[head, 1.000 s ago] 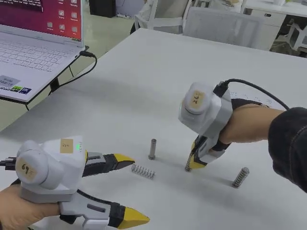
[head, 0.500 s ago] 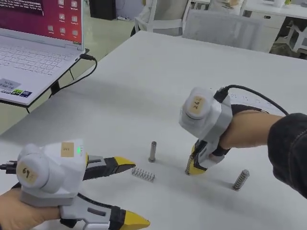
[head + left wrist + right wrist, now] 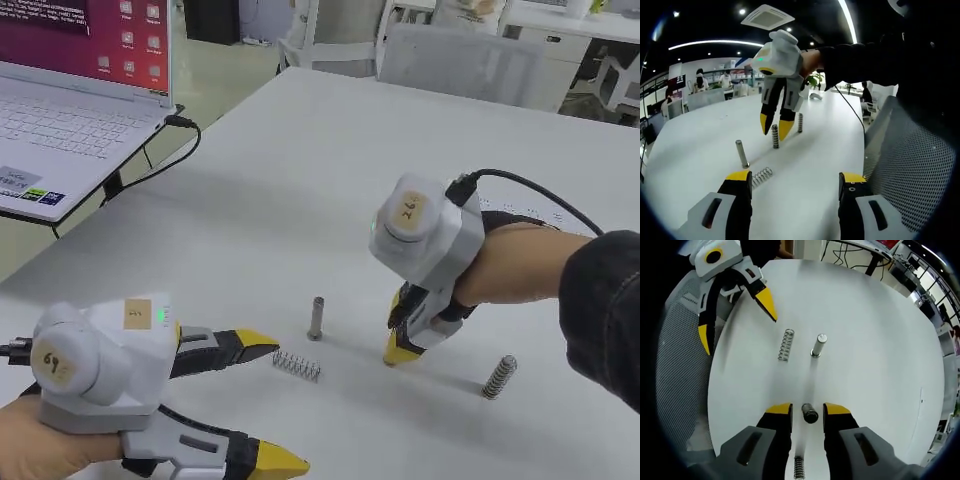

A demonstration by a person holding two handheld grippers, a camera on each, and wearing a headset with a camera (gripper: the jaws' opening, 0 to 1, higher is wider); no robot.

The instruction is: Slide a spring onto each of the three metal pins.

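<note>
pin [image 3: 810, 414] with spring [image 3: 775, 139] between parted jaws of right gripper [image 3: 807, 409]

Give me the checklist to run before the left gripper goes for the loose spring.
1. The left gripper is open: ok, jaws wide apart.
2. The loose spring lies free on the table: ok.
3. The bare pin stands upright beside that spring: ok.
4. The right gripper is clear of the work: not ok, its jaws straddle the middle pin.
5. The spring on the middle pin is fully down: cannot tell.
6. The third pin carries its spring: ok.
</note>
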